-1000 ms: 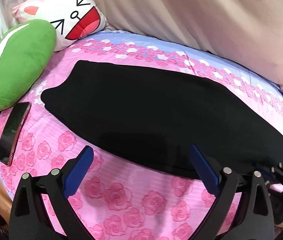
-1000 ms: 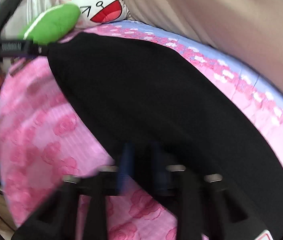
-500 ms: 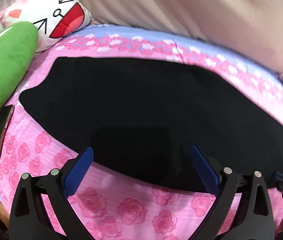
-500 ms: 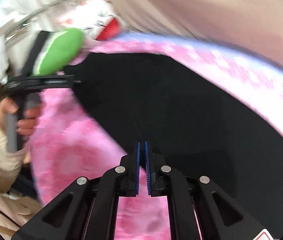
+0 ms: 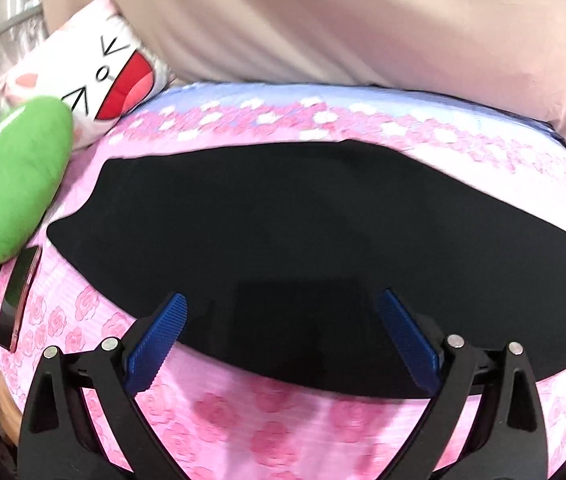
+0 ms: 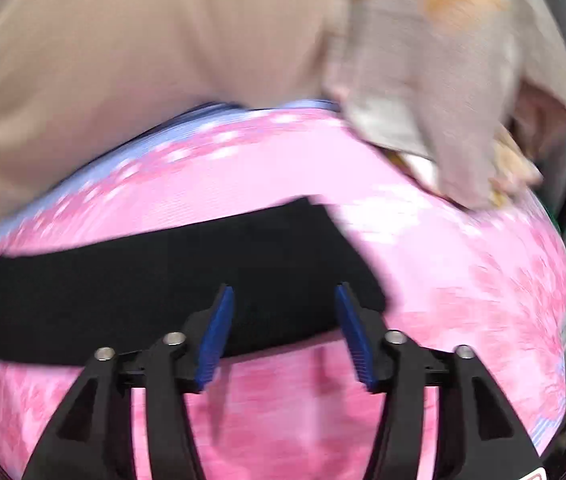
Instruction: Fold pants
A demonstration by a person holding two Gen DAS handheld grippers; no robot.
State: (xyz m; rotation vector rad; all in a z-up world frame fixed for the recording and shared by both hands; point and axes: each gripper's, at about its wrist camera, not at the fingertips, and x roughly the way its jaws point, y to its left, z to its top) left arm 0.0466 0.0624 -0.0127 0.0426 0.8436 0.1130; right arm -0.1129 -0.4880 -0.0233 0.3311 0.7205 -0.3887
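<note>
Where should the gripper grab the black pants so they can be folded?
Probably at the corner of the black pants beside the right gripper, whose jaws are opening with nothing between them. The cloth lies flat on the pink bedsheet, so come down from above at the near edge and pinch it. The left gripper, open, could pinch that near edge in its own view.

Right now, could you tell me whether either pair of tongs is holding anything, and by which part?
Nothing is held. The left tongs stand open above the black pants; the right tongs are opening over the pants' end, gripping nothing.
</note>
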